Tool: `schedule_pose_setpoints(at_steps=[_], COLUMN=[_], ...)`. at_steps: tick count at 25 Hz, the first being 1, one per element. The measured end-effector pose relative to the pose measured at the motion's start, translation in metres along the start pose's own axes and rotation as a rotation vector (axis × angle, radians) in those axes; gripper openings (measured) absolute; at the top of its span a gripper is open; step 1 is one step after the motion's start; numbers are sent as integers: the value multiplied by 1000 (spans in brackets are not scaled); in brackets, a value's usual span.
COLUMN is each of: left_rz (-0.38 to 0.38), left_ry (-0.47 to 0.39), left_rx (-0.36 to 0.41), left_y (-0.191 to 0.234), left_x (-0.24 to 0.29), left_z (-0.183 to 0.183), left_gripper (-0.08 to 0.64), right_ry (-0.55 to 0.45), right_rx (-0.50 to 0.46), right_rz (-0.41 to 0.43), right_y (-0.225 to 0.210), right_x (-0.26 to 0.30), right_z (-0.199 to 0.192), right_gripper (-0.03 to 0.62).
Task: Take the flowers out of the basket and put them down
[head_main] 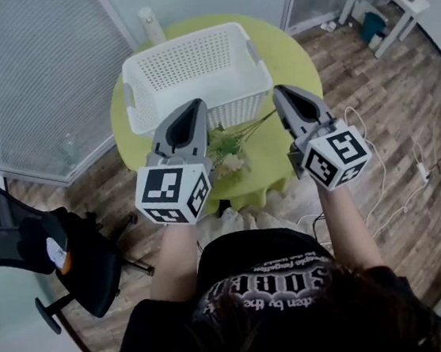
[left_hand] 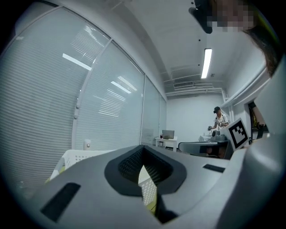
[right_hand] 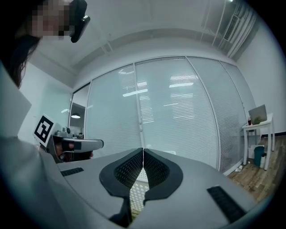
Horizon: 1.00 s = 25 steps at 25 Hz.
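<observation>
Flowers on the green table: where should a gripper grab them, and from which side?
Probably the thin stems of the flowers, not the blooms. They lie flat on the table, stems pointing toward the right gripper, so come down from above there; the basket blocks the far side.

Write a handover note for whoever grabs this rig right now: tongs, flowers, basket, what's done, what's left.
Left tongs: shut, nothing between them, held level above the table's near side.
Right tongs: shut, empty, level too.
Flowers: lying on the green table just in front of the white basket, between the two tongs.
Basket: looks empty from the head view.
Done: flowers are out and put down.
Left: likely nothing except pulling both hands clear.
</observation>
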<state>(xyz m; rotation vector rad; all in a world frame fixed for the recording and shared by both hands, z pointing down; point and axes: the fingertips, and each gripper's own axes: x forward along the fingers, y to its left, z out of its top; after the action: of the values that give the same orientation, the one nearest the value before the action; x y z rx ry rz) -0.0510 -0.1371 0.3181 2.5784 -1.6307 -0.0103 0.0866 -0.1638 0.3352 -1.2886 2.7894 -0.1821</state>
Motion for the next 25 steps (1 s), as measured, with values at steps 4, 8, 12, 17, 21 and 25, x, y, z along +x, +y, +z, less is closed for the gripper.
schedule_pose_setpoints(at_steps=[4, 8, 12, 17, 21, 25], left_rz=[30, 47, 62, 72, 77, 65], left_ry=[3, 3, 5, 6, 5, 2], left_rx=[-8, -17, -10, -7, -7, -29], left_y=[8, 14, 18, 21, 23, 23], left_x=[0, -1, -2, -2, -3, -2], left_z=[1, 2, 1, 3, 3, 2], left_gripper=[3, 3, 3, 3, 3, 3], right_ry=[-6, -15, -9, -7, -3, 0], right_rx=[-26, -42, -57, -72, -72, -77], right_rz=[-2, -2, -9, -23, -25, -31], right_y=[1, 3, 4, 3, 2, 1], right_x=[1, 2, 3, 3, 3, 3], right_z=[3, 6, 6, 9, 11, 11], right_gripper=[28, 28, 28, 28, 28, 28])
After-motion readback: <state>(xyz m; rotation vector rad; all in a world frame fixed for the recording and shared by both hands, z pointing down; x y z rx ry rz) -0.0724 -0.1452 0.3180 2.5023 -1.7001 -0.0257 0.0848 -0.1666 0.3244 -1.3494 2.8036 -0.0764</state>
